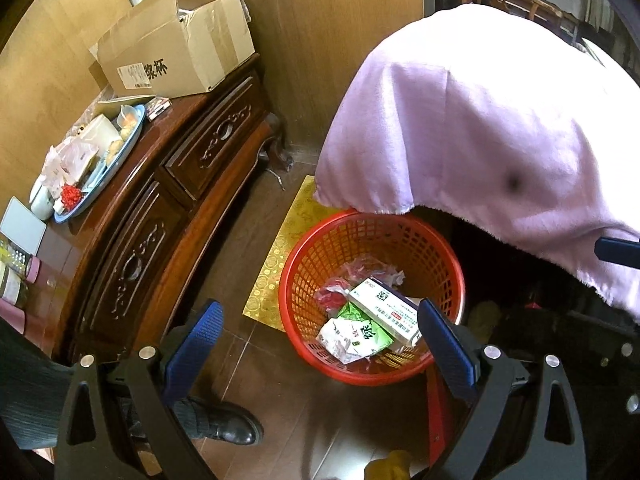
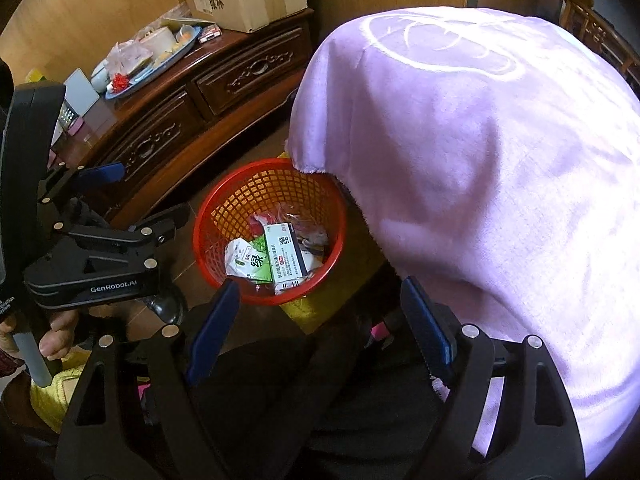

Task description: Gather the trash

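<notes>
A red mesh waste basket stands on the floor, also in the right wrist view. Inside lie a white medicine box, a green-and-white packet and crumpled wrappers. My left gripper is open and empty, held above the basket's near side; it also shows from the side in the right wrist view. My right gripper is open and empty, above and just in front of the basket.
A dark carved wooden cabinet stands left, bearing a cardboard box and a blue tray of clutter. A pink cloth drapes over furniture on the right, overhanging the basket. A yellow mat and my shoe are on the floor.
</notes>
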The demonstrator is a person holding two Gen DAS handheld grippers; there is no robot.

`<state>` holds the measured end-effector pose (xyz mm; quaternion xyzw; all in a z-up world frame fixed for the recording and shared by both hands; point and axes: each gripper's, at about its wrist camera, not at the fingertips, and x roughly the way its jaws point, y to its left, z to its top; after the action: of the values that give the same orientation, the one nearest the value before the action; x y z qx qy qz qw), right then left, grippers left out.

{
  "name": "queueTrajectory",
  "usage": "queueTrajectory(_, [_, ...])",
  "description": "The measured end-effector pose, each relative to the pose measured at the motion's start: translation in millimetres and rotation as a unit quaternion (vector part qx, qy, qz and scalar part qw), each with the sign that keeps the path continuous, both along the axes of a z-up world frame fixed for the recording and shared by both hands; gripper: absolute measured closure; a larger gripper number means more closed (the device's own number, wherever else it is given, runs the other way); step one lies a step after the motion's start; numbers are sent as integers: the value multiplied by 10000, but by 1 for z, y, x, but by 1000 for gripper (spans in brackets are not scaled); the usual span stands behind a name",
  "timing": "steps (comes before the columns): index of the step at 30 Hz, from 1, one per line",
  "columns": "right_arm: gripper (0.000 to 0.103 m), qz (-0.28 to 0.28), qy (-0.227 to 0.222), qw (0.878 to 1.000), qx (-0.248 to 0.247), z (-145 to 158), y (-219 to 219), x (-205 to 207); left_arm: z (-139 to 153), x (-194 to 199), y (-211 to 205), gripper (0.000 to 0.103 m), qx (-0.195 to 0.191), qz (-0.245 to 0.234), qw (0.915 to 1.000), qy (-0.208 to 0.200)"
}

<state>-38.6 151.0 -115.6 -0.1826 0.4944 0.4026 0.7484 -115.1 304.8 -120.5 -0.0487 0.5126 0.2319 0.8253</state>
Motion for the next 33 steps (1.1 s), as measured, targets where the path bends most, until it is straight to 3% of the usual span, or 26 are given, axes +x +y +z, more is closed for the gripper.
queueTrajectory(16, [23, 49, -25, 10000, -73, -2, 4, -5, 5, 3, -14, 7, 348, -227, 9991, -36])
queueTrajectory(33, [23, 68, 21, 9999, -82, -4, 3, -4, 3, 4, -12, 7, 289, -208, 9994, 8])
